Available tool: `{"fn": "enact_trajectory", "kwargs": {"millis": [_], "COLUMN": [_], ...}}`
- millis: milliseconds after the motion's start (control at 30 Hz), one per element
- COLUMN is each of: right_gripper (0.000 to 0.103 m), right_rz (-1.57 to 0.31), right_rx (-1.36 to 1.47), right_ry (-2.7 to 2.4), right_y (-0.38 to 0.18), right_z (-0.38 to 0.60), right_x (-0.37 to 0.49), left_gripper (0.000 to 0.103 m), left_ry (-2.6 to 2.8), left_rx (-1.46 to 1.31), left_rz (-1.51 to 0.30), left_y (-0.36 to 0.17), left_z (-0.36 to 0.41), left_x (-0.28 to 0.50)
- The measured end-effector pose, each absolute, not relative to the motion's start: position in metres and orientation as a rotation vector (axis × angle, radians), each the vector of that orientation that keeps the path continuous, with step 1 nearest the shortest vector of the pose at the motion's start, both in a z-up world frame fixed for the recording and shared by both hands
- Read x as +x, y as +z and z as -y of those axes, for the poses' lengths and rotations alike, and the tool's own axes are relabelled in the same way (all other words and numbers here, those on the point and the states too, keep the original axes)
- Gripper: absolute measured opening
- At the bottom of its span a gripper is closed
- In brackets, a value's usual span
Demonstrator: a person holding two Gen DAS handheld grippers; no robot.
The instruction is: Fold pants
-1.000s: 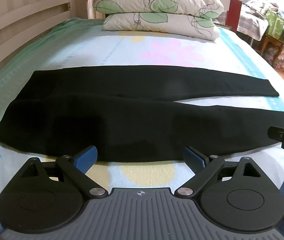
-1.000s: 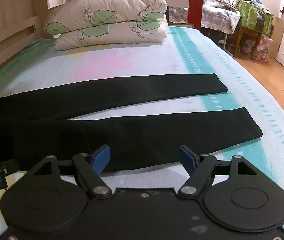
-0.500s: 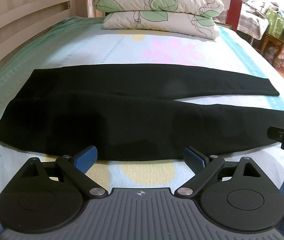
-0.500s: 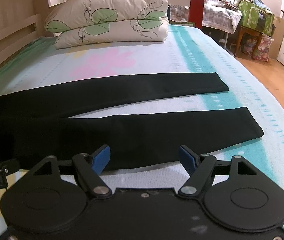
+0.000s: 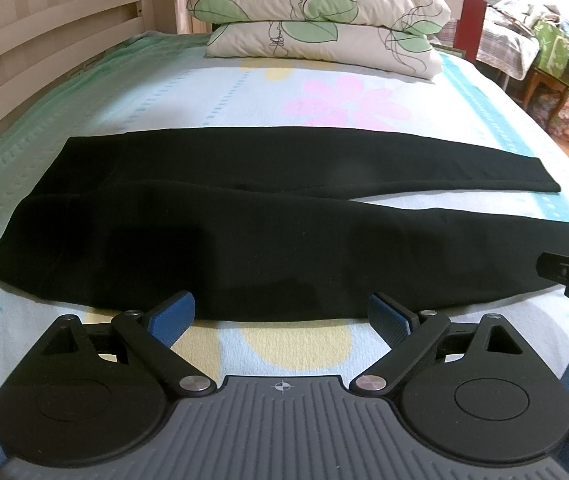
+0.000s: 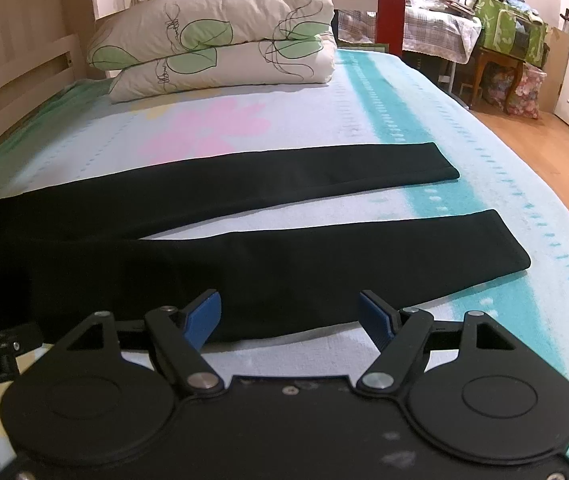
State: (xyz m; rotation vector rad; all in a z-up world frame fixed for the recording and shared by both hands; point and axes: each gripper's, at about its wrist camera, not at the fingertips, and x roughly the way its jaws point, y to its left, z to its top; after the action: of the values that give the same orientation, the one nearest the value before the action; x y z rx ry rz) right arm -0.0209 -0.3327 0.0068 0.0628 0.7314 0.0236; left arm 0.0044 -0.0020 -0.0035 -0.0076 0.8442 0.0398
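Black pants (image 5: 244, 216) lie flat across the bed, waist at the left, both legs stretched to the right and spread in a narrow V. In the right wrist view the pants (image 6: 284, 256) show both leg ends, the near cuff at the right. My left gripper (image 5: 282, 314) is open, hovering just short of the near edge of the pants around the thigh. My right gripper (image 6: 290, 316) is open too, its blue pads at the near edge of the front leg. Nothing sits between either pair of fingers.
Two leaf-print pillows (image 5: 316, 16) are stacked at the head of the bed. A wooden bed rail (image 5: 44, 40) runs along the left. The floral bed sheet (image 5: 344, 100) lies under the pants. Bags and a small table (image 6: 512, 48) stand on the wood floor at the right.
Both grippers have drifted very slightly; the pants appear a touch lower in the views. Both stay open and the pants have not moved.
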Motion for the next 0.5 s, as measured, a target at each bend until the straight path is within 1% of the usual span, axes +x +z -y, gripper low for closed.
{"fn": "enact_trajectory", "kwargs": {"millis": [500], "right_gripper": [0.078], "right_rz": [-0.737], "right_rx": [0.063], "right_ry": [0.028], "right_y": [0.0081], "right_z": [0.3316], "right_x": [-0.0194], "left_gripper": [0.094], "left_ry": [0.041], "left_rx": [-0.011], "left_rz": [-0.847], "left_y": [-0.006], "left_z": [-0.0002], "left_x": [0.0051]}}
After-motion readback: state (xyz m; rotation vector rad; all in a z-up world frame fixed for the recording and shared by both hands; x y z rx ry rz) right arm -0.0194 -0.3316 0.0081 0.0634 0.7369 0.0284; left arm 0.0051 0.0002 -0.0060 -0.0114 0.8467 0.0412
